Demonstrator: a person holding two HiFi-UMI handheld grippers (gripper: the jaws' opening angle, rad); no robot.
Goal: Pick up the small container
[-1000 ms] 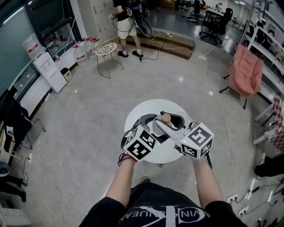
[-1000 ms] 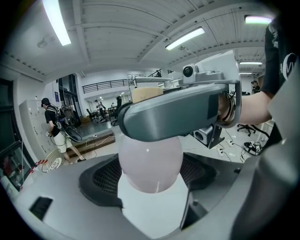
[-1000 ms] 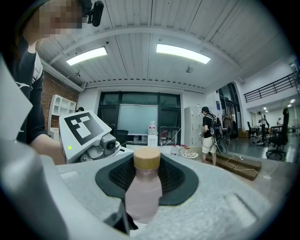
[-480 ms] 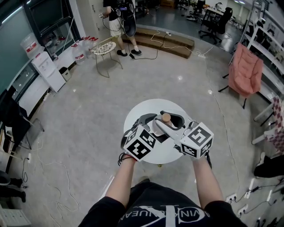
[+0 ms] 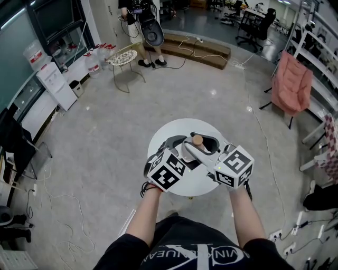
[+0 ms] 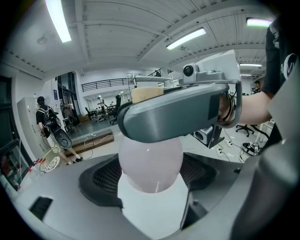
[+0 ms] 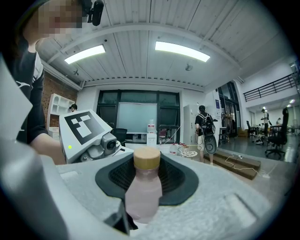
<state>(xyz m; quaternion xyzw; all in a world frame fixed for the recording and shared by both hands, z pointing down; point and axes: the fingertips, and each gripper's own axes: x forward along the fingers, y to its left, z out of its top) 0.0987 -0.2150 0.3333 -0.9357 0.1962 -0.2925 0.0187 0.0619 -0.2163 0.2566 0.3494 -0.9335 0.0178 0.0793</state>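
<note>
Head view: small container (image 5: pixel 198 141) over surface (image 5: pixel 163 132), grasped in fingers of left gripper (image 6: pixel 150 173) and right gripper (image 7: pixel 145 187), right finger (image 6: pixel 173 115) crossing before it. Beyond container: wire chair (image 5: pixel 124 57); person (image 5: pixel 138 16), shifted leftward since earlier.

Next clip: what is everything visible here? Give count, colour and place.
bottle: one, pale pink with a tan cap, over the table, between both grippers' jaws
table: one, white, round, in front of the person
armchair: one, pink, right side of the floor
wire chair: one, pale, far left
platform: one, wooden, low, far side
cabinet: one, white, by the left wall
water jugs: a few, clear, by the left wall
bystander: one, dark top, light shorts, far end
left gripper: one, grey with a marker cube, bottle between its jaws, grip unclear
right gripper: one, grey with a marker cube, jaws closed on the bottle
forearms: two, bare, bottom of the head view
</note>
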